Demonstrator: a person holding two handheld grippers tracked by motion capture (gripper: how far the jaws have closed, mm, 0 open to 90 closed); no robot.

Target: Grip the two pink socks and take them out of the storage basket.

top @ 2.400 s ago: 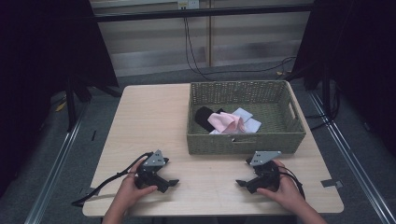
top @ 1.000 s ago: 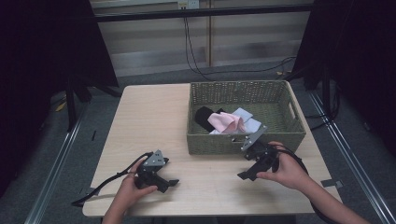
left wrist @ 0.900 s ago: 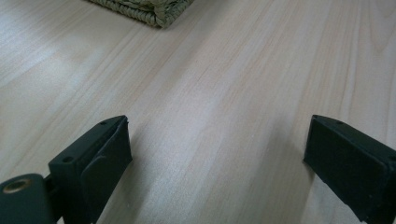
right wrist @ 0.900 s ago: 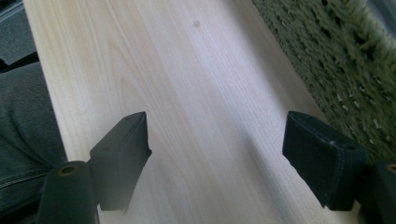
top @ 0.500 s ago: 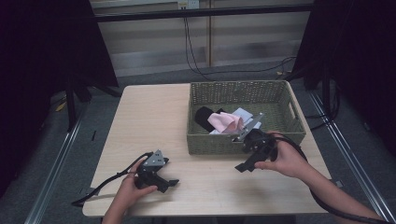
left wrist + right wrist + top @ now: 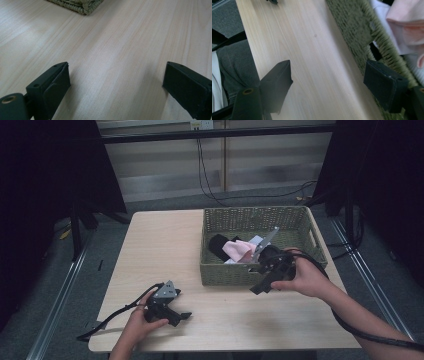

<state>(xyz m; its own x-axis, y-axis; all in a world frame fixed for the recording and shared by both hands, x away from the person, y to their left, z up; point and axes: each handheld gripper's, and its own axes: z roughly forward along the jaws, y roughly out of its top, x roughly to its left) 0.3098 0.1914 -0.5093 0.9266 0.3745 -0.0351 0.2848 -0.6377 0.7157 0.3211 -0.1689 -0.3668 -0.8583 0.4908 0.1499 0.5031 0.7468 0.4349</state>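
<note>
The right gripper is up at the front wall of the green woven basket, jaws wide apart and holding nothing. The pink cloth lies inside the basket, at about 11 o'clock from those jaws, just over the rim. The left gripper rests on the wooden table at about 7 o'clock from the basket, jaws wide apart too.

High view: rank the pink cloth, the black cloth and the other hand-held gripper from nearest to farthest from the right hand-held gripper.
1. Pink cloth, in the basket just left of the right hand-held gripper.
2. Black cloth, farther left in the basket.
3. Left hand-held gripper, near the table's front edge.
</note>
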